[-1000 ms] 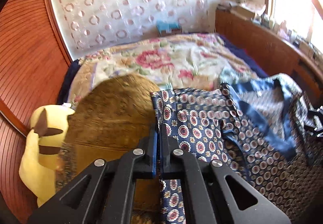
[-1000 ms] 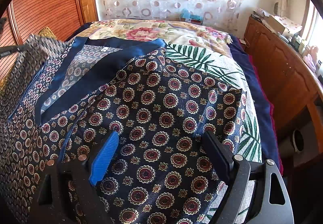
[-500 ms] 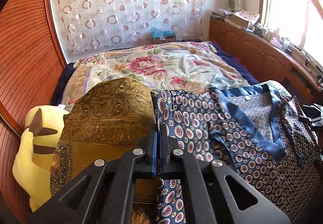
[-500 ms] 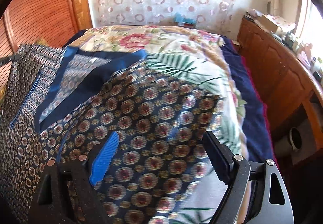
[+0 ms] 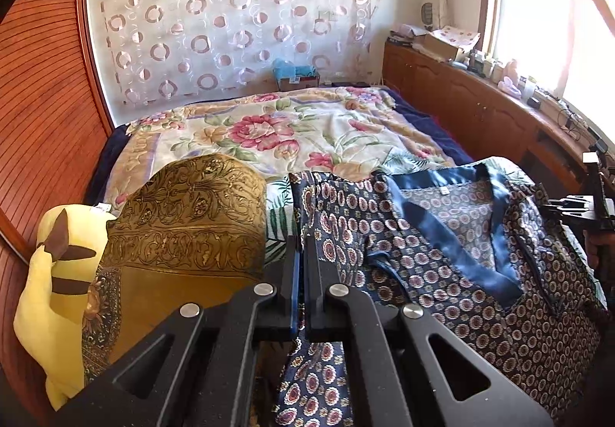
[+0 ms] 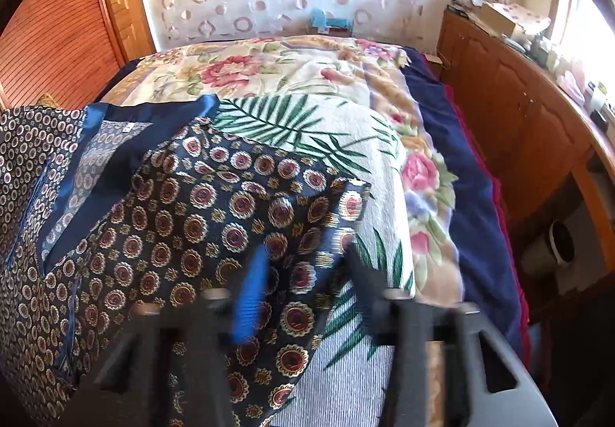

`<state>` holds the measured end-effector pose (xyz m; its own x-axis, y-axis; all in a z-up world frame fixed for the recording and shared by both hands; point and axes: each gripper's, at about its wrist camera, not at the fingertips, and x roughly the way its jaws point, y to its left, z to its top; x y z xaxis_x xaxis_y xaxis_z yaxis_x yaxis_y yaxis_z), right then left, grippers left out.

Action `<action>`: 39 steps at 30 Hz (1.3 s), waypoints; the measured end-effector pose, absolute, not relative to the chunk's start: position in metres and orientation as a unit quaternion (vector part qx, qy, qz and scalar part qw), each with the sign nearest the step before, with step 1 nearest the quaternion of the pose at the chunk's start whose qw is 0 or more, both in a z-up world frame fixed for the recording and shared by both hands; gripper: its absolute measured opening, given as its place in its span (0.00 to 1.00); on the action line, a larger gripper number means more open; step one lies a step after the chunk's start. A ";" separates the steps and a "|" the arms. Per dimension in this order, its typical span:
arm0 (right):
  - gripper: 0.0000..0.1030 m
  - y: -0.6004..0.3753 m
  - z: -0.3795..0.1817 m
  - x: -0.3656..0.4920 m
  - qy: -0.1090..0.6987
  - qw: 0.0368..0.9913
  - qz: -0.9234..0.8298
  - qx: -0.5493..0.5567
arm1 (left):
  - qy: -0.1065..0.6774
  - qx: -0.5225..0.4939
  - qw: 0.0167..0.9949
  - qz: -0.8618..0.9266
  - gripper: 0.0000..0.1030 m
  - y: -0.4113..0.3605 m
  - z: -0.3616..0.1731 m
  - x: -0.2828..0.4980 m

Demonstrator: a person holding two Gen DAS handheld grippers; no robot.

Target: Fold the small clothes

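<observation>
Your left gripper clamps the shirt's left edge while your right gripper has just been closing around its right edge.

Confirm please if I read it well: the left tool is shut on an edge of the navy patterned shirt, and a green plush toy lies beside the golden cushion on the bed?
Not quite. The plush toy is yellow with brown marks, not green, as the left wrist view shows. The rest stands: the left tool is shut on an edge of the navy patterned shirt, and the toy lies beside the golden cushion on the bed.
</observation>
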<state>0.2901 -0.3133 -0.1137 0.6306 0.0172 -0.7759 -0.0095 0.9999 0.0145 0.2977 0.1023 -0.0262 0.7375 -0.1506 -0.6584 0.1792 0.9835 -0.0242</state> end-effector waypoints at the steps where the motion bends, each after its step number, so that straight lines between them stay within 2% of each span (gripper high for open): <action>1: 0.12 -0.311 -0.113 0.292 0.431 0.902 0.015 0.002 | 0.349 0.020 0.933 -0.092 0.02 0.101 -0.025 0.294; 2: 0.06 -0.309 -0.112 0.293 0.431 0.902 0.025 0.002 | 0.345 0.018 0.934 -0.095 0.02 0.100 -0.022 0.291; 3: 0.05 -0.309 -0.111 0.291 0.428 0.903 0.028 0.002 | 0.339 0.016 0.936 -0.099 0.02 0.099 -0.018 0.285; 13: 0.03 -0.291 -0.046 0.233 0.322 0.946 0.037 -0.008 | 0.277 0.000 0.954 -0.112 0.02 0.101 0.022 0.210; 21: 0.03 -0.271 -0.022 0.152 0.263 0.963 0.054 -0.011 | 0.251 -0.011 0.962 -0.106 0.02 0.120 0.023 0.141; 29: 0.03 -0.265 -0.027 0.071 0.253 0.965 0.061 -0.013 | 0.247 -0.027 0.964 -0.090 0.02 0.142 0.007 0.077; 39: 0.03 -0.272 -0.041 -0.023 0.287 0.956 0.058 -0.002 | 0.285 -0.073 0.953 -0.069 0.02 0.164 -0.037 0.004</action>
<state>-0.0233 -0.2721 -0.0414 0.8291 0.1098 -0.5483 -0.1118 0.9933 0.0299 0.0038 0.1638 -0.0371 0.8278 -0.1724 -0.5338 0.0897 0.9800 -0.1775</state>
